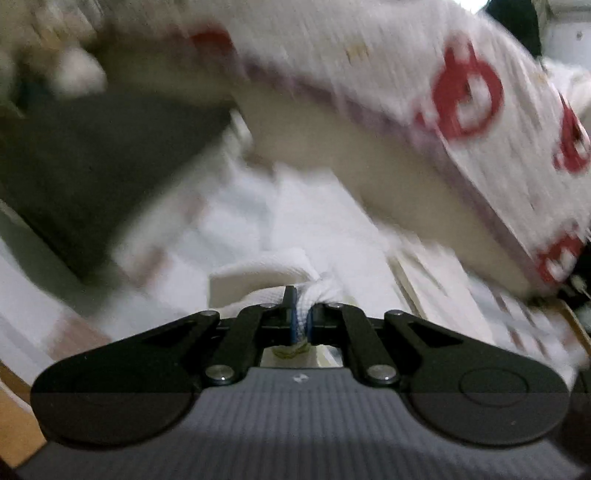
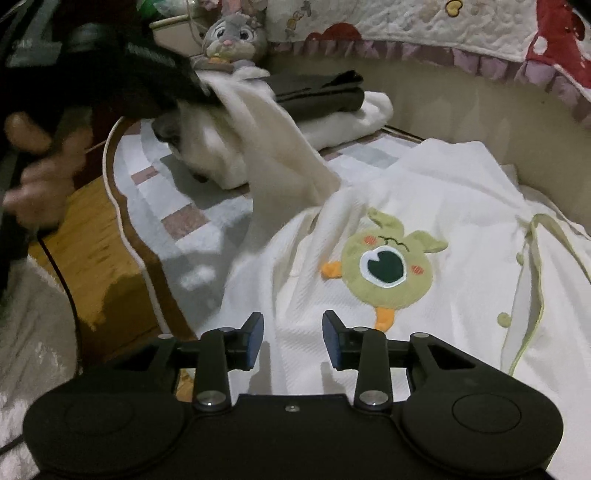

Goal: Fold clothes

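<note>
A white baby garment [image 2: 424,192] with a green monster patch [image 2: 388,269] lies spread on the bed. My right gripper [image 2: 293,332] hovers just over its near hem, open, with nothing between the blue pads. In the right wrist view my left gripper [image 2: 159,70] is raised at the upper left, lifting the garment's sleeve [image 2: 280,155]. In the blurred left wrist view the left gripper [image 1: 301,314] is shut on a bunched fold of that white cloth [image 1: 266,277]. A person's hand [image 2: 37,177] shows at the left edge.
A folded dark garment [image 2: 317,92] rests on a folded white one [image 2: 354,118] at the back. Behind them sits a grey plush rabbit [image 2: 232,37], with a quilt with red patterns [image 2: 406,26] along the back. A patchwork mat [image 2: 166,192] covers the bed; brown wood [image 2: 85,240] lies left.
</note>
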`<action>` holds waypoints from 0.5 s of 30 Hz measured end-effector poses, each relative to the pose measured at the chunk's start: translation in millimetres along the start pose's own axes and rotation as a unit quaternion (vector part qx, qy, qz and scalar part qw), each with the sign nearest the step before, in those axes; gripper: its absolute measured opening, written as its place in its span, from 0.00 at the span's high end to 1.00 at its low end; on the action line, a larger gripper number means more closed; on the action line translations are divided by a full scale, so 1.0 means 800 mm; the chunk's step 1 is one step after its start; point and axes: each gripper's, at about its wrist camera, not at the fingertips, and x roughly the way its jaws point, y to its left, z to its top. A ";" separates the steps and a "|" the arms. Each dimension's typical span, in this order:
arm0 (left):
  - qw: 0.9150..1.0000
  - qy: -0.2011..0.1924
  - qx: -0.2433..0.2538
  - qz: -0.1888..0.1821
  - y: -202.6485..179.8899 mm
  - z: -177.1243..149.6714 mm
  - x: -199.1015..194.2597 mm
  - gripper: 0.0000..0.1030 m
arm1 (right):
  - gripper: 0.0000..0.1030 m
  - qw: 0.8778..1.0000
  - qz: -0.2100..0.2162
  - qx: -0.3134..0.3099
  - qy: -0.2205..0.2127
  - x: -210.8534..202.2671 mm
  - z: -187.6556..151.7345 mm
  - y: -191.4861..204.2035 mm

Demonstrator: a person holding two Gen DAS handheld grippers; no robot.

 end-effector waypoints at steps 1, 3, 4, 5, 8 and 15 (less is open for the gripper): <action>0.999 0.031 -0.004 -0.016 -0.003 -0.004 0.015 0.95 | 0.59 1.000 -0.002 0.003 0.000 0.000 0.000 -0.002; 0.996 0.084 0.004 -0.026 -0.011 -0.018 0.047 0.95 | 0.59 1.000 -0.007 0.009 0.007 0.004 -0.002 -0.007; 0.994 0.102 0.014 -0.026 -0.017 -0.026 0.059 0.94 | 0.59 1.000 -0.009 0.013 0.012 0.006 -0.003 -0.009; 0.993 0.110 0.042 -0.014 -0.028 -0.031 0.070 0.93 | 0.59 1.000 -0.012 0.016 0.017 0.008 -0.005 -0.011; 0.985 0.104 0.138 0.018 -0.059 -0.041 0.075 0.87 | 0.59 0.999 -0.022 0.025 0.028 0.015 -0.008 -0.018; 0.992 0.054 0.113 -0.020 -0.041 -0.025 0.034 0.77 | 0.40 0.999 0.045 0.024 -0.005 0.026 0.017 -0.016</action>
